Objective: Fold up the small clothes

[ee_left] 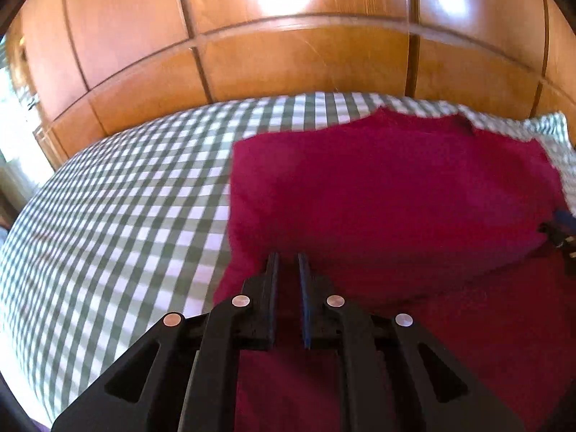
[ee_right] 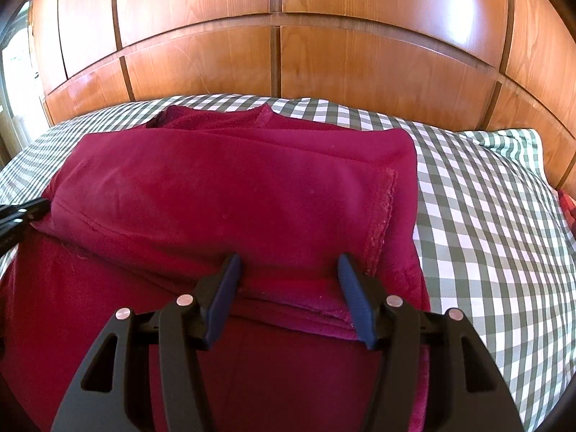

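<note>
Inspecting both wrist views, I find a dark red garment [ee_right: 230, 187] lying on a green-and-white checked bedsheet [ee_left: 118, 208], with its neckline at the far end, toward the wooden panelled wardrobe [ee_right: 324, 54]. The cloth is folded over itself: a hemmed edge runs down the right side of the upper layer, and further layers show beneath it at the near edge.

My left gripper [ee_left: 288, 257] sits over the near left part of the garment, jaws drawn close with only a narrow slot between them. Red cloth fills that slot, but motion blur prevents me from confirming whether the jaws are pinching it.

My right gripper [ee_right: 289, 262] stands over the near edge of the folded stack, jaws spread wide, the blue pads [ee_right: 354, 298] apart with cloth lying between them ungripped.

A pillow [ee_right: 511, 136] in matching check lies at far right.
</note>
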### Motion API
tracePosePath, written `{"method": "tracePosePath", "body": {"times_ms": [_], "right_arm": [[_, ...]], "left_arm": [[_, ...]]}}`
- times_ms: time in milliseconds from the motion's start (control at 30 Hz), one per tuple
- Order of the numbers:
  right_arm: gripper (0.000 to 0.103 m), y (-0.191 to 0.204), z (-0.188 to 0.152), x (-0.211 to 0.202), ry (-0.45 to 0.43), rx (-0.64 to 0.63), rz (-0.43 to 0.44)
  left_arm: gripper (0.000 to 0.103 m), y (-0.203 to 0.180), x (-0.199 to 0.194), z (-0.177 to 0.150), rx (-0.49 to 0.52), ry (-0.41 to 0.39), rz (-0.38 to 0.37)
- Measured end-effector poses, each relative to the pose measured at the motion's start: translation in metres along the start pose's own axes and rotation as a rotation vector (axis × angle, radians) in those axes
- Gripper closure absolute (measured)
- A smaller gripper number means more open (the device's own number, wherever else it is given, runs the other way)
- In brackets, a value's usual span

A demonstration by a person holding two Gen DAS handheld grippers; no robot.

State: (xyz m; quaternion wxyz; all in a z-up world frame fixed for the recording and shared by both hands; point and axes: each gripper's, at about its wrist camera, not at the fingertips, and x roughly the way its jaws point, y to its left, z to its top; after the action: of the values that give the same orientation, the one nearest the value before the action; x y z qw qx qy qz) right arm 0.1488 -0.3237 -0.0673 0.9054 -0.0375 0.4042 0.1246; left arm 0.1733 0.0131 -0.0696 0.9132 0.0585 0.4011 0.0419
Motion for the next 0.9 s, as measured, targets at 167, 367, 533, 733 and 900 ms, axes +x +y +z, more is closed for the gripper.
{"method": "tracePosePath", "body": {"times_ms": [167, 367, 533, 733, 900], "right_arm": [[0.042, 0.003, 0.002, -0.002, 0.005, -0.014, -0.031], [0.015, 0.003, 0.002, -0.021, 0.007, 0.012, -0.092], [0.015, -0.004, -0.013, -0.046, 0.022, 0.029, -0.064], [0.015, -0.021, -0.049, -0.071, 0.086, 0.079, -0.038], [0.015, -0.038, -0.088, -0.095, 0.132, 0.113, -0.043]], "left_arm": [[0.094, 0.002, -0.045, -0.011, -0.038, -0.052, -0.021], [0.094, -0.001, -0.082, -0.028, -0.034, -0.097, -0.057], [0.094, -0.002, -0.099, -0.041, -0.043, -0.102, -0.087], [0.094, 0.0, -0.11, -0.054, -0.04, -0.1, -0.099], [0.094, 0.011, -0.111, -0.073, -0.054, -0.074, -0.109]]}}
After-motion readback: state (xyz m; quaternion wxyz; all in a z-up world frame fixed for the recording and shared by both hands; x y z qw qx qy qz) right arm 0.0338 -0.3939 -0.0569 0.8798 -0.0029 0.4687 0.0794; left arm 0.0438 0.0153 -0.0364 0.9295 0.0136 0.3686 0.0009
